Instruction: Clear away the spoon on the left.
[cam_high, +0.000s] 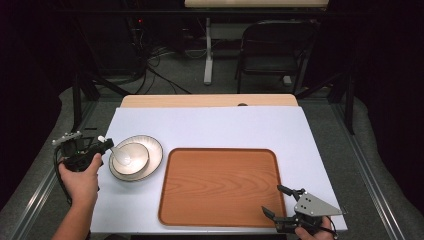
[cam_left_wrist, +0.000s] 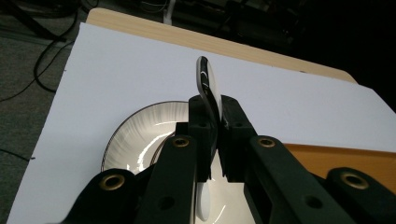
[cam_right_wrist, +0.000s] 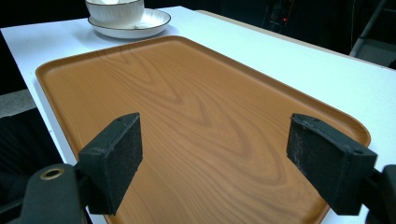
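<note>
A white ceramic spoon (cam_high: 119, 153) is pinched by its handle in my left gripper (cam_high: 106, 145), which is shut on it. The spoon's scoop hangs over a white bowl (cam_high: 131, 160) standing on a dark-rimmed white plate (cam_high: 152, 150) at the table's left. In the left gripper view the spoon (cam_left_wrist: 208, 84) stands edge-on between the jaws of the gripper (cam_left_wrist: 215, 116), above the plate (cam_left_wrist: 135, 135). My right gripper (cam_high: 274, 202) is open over the near right corner of a wooden tray (cam_high: 220, 185), nothing between its pads (cam_right_wrist: 114, 158). Its view shows the tray (cam_right_wrist: 187, 93), bowl (cam_right_wrist: 115, 11) and plate (cam_right_wrist: 154, 21).
A white sheet (cam_high: 210, 125) covers the table, with the bare wooden edge (cam_high: 210, 100) at the far side. Beyond it stand a dark folding chair (cam_high: 272, 50), a table leg and floor cables. A tray corner (cam_left_wrist: 336, 156) lies right of the left gripper.
</note>
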